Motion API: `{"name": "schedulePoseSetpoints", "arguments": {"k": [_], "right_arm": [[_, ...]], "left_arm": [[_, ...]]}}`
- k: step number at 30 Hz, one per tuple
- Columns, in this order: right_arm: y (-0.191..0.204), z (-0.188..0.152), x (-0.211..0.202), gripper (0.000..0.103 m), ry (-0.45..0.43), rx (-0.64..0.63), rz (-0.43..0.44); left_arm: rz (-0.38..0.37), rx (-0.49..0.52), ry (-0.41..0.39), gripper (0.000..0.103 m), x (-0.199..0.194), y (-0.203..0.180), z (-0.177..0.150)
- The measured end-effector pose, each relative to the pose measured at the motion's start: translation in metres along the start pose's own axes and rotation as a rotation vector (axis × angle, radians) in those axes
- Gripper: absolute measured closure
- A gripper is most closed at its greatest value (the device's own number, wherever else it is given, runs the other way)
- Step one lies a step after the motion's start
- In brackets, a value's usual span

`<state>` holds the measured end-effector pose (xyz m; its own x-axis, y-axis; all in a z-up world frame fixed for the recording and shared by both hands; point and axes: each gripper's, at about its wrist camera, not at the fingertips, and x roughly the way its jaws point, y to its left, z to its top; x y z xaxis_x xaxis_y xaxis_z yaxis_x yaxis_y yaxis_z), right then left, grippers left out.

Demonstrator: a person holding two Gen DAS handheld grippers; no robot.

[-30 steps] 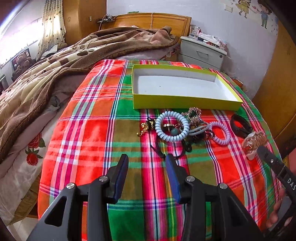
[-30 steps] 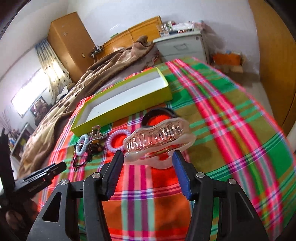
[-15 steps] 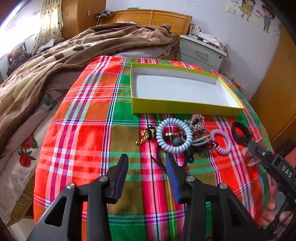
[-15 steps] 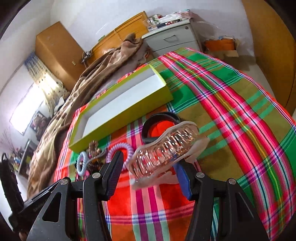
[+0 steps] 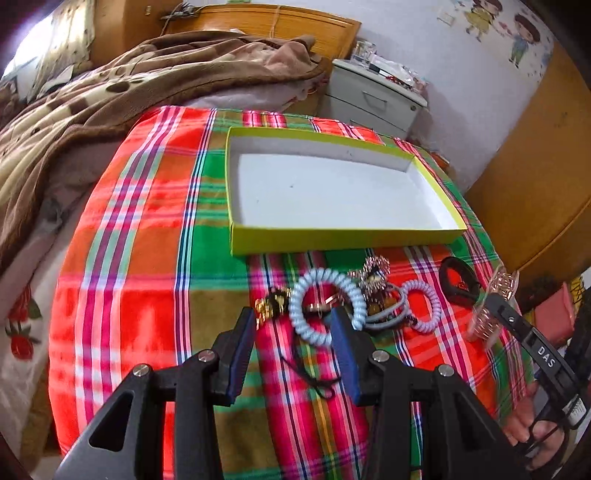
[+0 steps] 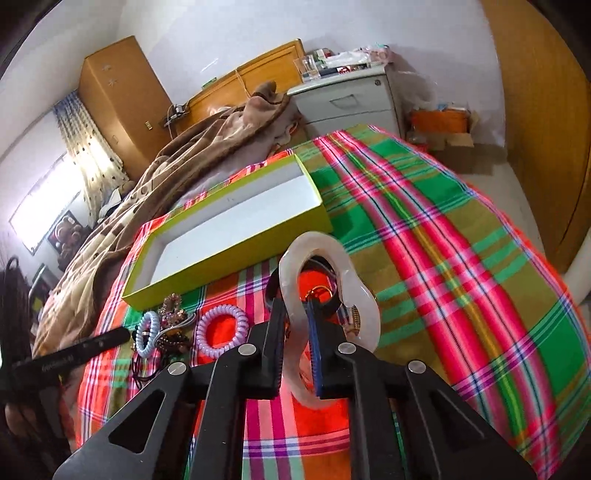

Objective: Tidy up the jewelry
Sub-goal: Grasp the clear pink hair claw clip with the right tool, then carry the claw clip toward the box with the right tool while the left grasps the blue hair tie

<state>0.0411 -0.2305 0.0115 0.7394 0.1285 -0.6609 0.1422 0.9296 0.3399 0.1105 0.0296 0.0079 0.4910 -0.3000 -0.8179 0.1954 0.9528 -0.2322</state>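
A translucent pink hair claw clip (image 6: 354, 284) stands upright between the fingers of my right gripper (image 6: 295, 310). Its jaws are closing and both pads press on the clip. The left wrist view shows the same clip (image 5: 502, 284) lifted at the far right. My left gripper (image 5: 293, 317) is open, hovering over the jewelry pile with nothing between its fingers. Below it lie a blue coil hair tie (image 5: 325, 275), a beaded brooch (image 5: 375, 269), a lilac coil tie (image 5: 432, 299) and a black band (image 5: 458, 280). The yellow-green box (image 5: 332, 240) lies empty just beyond the pile.
A plaid cloth (image 5: 147, 240) covers the bed end and drops off at the right and near edges. A brown blanket (image 5: 110, 92) is heaped at the left rear. Behind the box stand a grey nightstand (image 5: 373, 99) and a wooden headboard (image 5: 277, 22).
My right gripper's jaws have come together on the pink clip, which now stands upright instead of lying flat. My left gripper has moved forward over the jewelry pile, still open.
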Motion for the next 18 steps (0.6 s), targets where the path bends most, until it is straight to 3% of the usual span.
{"name": "schedulePoseSetpoints", "arguments": {"k": [7, 18], "right_arm": [[-0.006, 0.003, 0.002, 0.091, -0.001, 0.001, 0.004], [-0.010, 0.007, 0.006, 0.091, 0.000, 0.019, 0.004]], "left_arm": [[0.022, 0.125, 0.040, 0.060, 0.010, -0.006, 0.020], [0.099, 0.346, 0.120, 0.060, 0.036, -0.033, 0.023]]}}
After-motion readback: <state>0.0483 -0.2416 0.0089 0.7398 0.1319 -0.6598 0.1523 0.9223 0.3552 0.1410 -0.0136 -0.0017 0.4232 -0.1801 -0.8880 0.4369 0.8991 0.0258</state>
